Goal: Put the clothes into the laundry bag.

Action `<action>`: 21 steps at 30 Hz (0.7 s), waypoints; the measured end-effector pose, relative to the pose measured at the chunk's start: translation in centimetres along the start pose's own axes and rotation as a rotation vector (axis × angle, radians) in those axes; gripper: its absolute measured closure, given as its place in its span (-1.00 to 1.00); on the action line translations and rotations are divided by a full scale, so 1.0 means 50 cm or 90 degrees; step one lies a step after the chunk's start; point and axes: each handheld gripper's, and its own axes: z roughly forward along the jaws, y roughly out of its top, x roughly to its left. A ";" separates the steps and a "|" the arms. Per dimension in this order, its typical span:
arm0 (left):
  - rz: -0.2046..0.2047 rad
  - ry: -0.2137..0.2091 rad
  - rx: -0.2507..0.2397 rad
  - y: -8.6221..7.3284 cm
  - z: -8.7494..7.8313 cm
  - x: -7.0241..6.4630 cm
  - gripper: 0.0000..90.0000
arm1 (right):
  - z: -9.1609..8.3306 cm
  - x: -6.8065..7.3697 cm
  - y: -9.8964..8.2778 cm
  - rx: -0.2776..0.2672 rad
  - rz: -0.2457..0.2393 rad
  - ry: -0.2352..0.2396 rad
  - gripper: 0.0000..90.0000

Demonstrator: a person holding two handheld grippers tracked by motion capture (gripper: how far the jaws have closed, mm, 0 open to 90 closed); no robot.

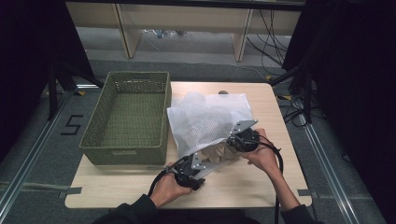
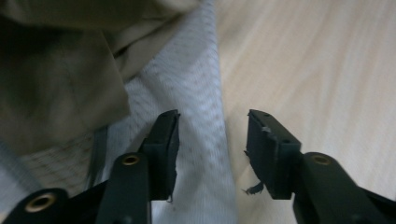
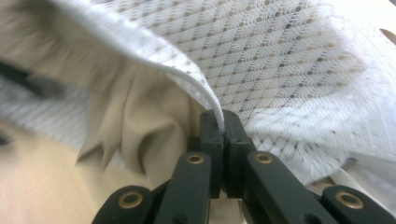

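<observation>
A white mesh bag (image 1: 205, 116) lies on the wooden table (image 1: 243, 186), with a beige cloth (image 1: 217, 151) showing at its near opening. My right gripper (image 1: 229, 141) is shut on the bag's raised rim (image 3: 196, 81); in the right gripper view the jaws (image 3: 224, 116) are pinched together on that edge, holding it above the beige cloth (image 3: 140, 107). My left gripper (image 1: 208, 161) stands at the bag's near corner. Its jaws (image 2: 212, 121) are apart, with a strip of the mesh bag (image 2: 196, 93) lying flat between them untouched. The beige cloth (image 2: 56, 93) sits to their left.
A green woven basket (image 1: 95, 140) stands on the table's left half, right beside the bag. Bare wood runs along the table's near edge and right side. Shelving legs and cables stand on the floor beyond the far edge.
</observation>
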 end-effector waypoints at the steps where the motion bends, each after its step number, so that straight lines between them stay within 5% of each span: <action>1: 0.005 -0.007 -0.001 0.001 0.000 0.002 0.27 | -0.009 0.002 -0.002 -0.006 -0.005 0.010 1.00; 6: -0.035 0.004 -0.013 0.000 0.003 0.011 0.90 | -0.036 0.043 -0.003 0.020 -0.053 0.066 1.00; 11: -0.057 -0.004 -0.017 -0.005 0.001 0.012 0.99 | -0.016 0.085 -0.015 0.052 -0.061 0.180 1.00; 14: -0.044 -0.013 -0.018 -0.007 -0.002 0.002 1.00 | 0.017 0.093 -0.023 0.063 -0.039 0.195 1.00; 19: -0.018 -0.022 -0.016 -0.014 -0.008 -0.007 1.00 | 0.059 0.090 -0.030 0.049 0.034 0.167 1.00; 21: -0.014 -0.026 -0.012 -0.018 -0.012 -0.013 1.00 | 0.073 0.089 -0.027 0.049 0.040 0.158 1.00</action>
